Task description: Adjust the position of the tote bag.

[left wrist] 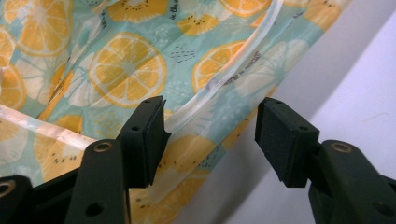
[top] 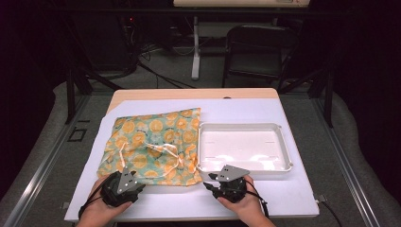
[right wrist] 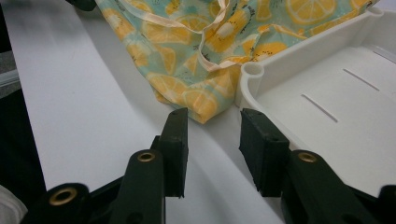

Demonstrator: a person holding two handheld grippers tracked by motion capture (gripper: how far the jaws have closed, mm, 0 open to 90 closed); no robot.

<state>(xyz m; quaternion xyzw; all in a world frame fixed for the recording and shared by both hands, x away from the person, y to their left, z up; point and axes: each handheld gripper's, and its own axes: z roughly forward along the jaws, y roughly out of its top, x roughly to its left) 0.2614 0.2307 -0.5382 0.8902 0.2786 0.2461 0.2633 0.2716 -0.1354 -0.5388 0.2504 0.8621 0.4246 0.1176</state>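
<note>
Orange-slice printed fabric, a bag (top: 153,146) with pale handles, lies flat on my desk (top: 293,189) left of centre, touching a white tray (top: 283,163) toward the right edge. My left gripper (left wrist: 210,137) hovers over its near edge, jaws spread. My right gripper (right wrist: 214,149), jaws also spread, sits at the near edge facing the bag's corner beside the tray.

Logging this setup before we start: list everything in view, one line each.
Cloth bag: one, teal with orange slices, flat on the table's left half.
Ribbon handles: pale, lying across the bag.
Tray: one, white, right of the bag, touching its corner.
Table: one, white sheet over wood.
Chair: one, black, beyond the table.
Left gripper: black, open over the bag's near edge.
Right gripper: black, open near the tray's corner.
</note>
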